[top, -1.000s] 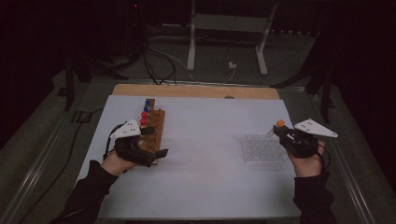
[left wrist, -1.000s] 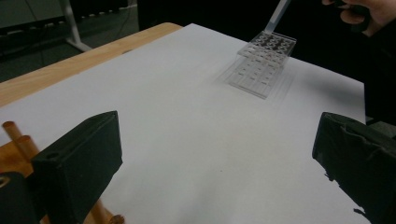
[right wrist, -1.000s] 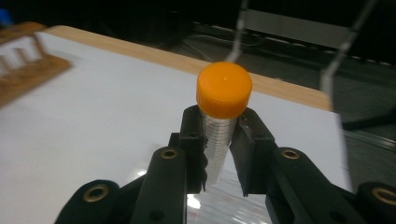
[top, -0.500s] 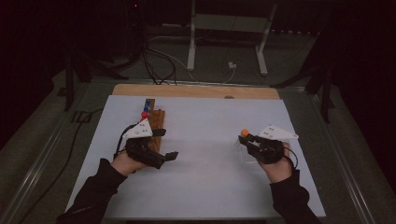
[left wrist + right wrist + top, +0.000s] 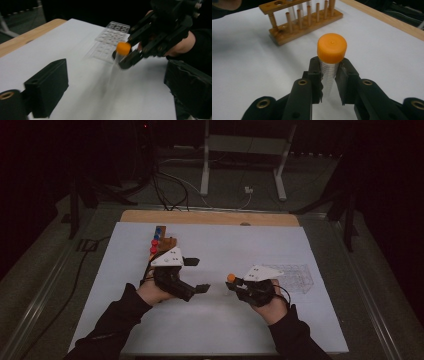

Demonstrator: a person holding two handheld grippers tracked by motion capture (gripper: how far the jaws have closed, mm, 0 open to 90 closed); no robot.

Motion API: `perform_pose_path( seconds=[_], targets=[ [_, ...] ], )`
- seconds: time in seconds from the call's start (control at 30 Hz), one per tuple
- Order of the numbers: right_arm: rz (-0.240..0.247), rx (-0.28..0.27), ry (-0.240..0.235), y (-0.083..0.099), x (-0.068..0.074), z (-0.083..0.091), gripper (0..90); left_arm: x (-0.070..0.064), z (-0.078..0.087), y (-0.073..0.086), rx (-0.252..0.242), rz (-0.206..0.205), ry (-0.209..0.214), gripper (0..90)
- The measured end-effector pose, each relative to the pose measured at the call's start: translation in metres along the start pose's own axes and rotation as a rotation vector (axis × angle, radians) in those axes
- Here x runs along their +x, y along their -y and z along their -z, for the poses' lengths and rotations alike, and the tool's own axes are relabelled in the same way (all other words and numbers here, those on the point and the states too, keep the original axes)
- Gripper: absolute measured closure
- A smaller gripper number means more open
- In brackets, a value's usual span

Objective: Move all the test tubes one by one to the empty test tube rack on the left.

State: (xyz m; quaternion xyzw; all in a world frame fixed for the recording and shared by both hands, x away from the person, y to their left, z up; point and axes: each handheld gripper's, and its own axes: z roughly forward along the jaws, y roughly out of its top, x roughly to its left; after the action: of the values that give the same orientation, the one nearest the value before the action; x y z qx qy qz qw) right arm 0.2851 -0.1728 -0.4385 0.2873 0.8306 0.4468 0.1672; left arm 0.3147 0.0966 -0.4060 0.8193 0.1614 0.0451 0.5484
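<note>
In right hand-held gripper [image 5: 329,82]: orange-capped tube [image 5: 331,57]

Tube [image 5: 113,72] body motion-blurred, wooden rack [image 5: 161,246] partly hidden behind left gripper [image 5: 196,275]

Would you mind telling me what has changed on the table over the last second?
The right gripper has carried the orange-capped tube, gripped throughout, leftward from the clear rack toward the table's middle. The left gripper has moved right to meet it, jaws open. The wooden rack and clear rack stayed put.
</note>
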Motion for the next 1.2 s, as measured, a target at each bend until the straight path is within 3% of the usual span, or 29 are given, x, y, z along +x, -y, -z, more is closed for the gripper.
perform_pose_path(
  seconds=[0.3, 0.43, 0.6, 0.83, 1.03, 1.2],
  targets=[
    [0.014, 0.005, -0.049, -0.002, 0.011, -0.005, 74.8, -0.009, -0.023, -0.008, 0.002, -0.046, 0.038, 29.2],
    [0.014, 0.006, -0.056, -0.002, 0.012, -0.005, 74.8, -0.012, -0.032, -0.008, 0.025, -0.071, 0.041, 38.4],
    [0.017, 0.001, -0.057, -0.003, 0.012, -0.004, 74.7, -0.011, -0.041, -0.006, 0.043, -0.077, 0.033, 51.8],
    [0.019, -0.002, -0.051, -0.004, 0.012, -0.002, 74.7, -0.009, -0.048, -0.005, 0.06, -0.082, 0.056, 69.3],
    [0.007, -0.008, -0.049, -0.004, 0.011, -0.002, 73.6, -0.007, -0.047, -0.005, 0.049, -0.072, 0.057, 71.2],
    [-0.019, -0.024, -0.04, -0.002, 0.006, 0.0, 46.2, -0.002, -0.035, -0.011, 0.033, -0.078, 0.016, 71.5]
  ],
)
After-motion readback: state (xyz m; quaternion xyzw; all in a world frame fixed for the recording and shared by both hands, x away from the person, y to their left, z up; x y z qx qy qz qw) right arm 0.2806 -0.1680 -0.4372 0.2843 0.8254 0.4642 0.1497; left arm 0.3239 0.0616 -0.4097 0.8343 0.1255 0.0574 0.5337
